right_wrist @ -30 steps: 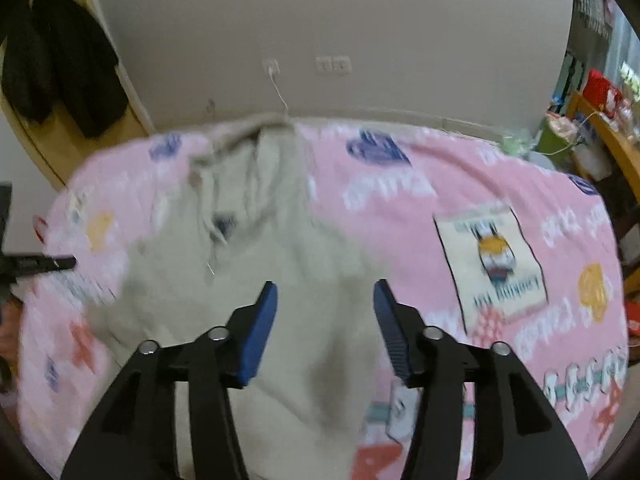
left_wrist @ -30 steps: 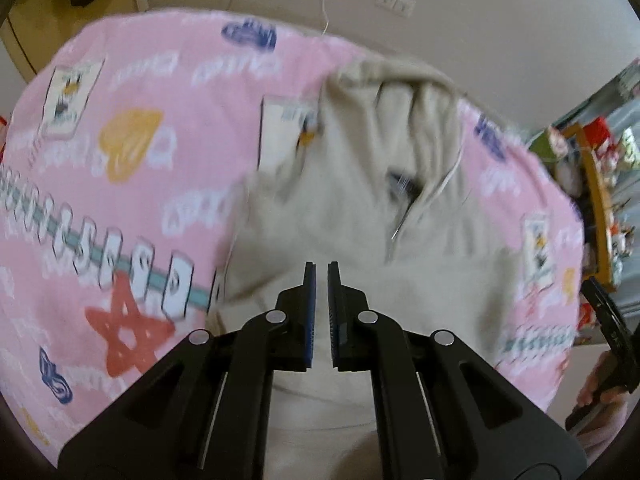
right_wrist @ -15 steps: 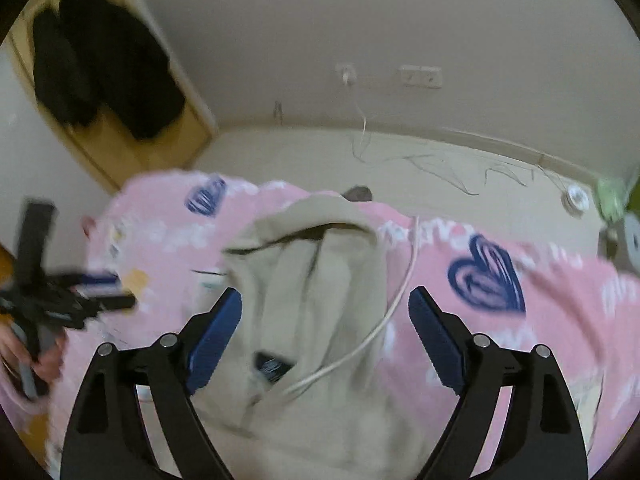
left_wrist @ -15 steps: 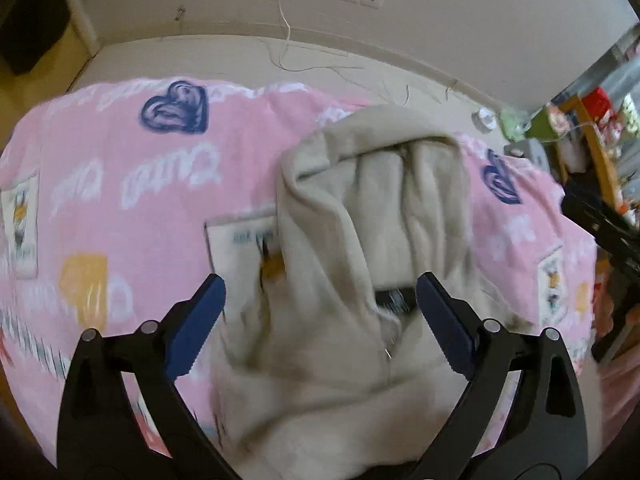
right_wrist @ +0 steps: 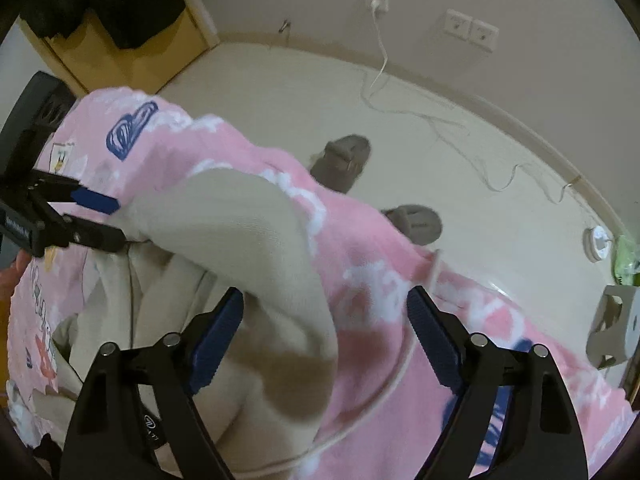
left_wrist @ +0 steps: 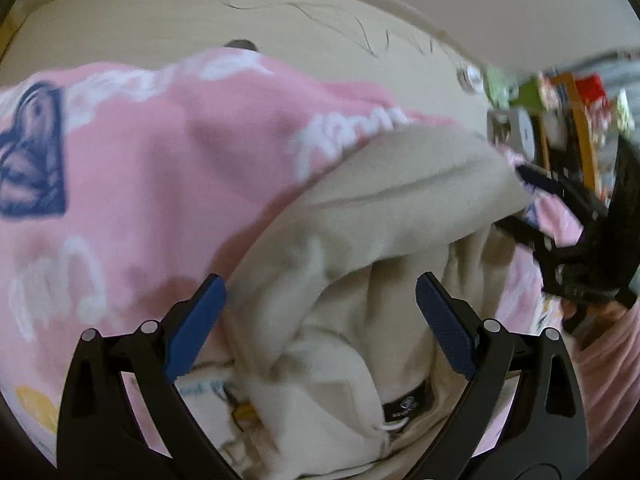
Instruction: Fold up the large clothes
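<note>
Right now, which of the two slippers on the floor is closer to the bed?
The nearer slipper, lying right beside the pink blanket; the other slipper sits farther out towards the wall.

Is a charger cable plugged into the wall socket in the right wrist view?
Yes, a white cable hangs from the wall socket and trails across the floor.

I count one beige hoodie on my feed, lying on one pink blanket with its hood toward the blanket's far edge. Two grippers: the left gripper and the right gripper, each with two blue pads. Past the far edge, two dark slippers sit on the floor. On the wall I make out three sockets and one white cable.
</note>
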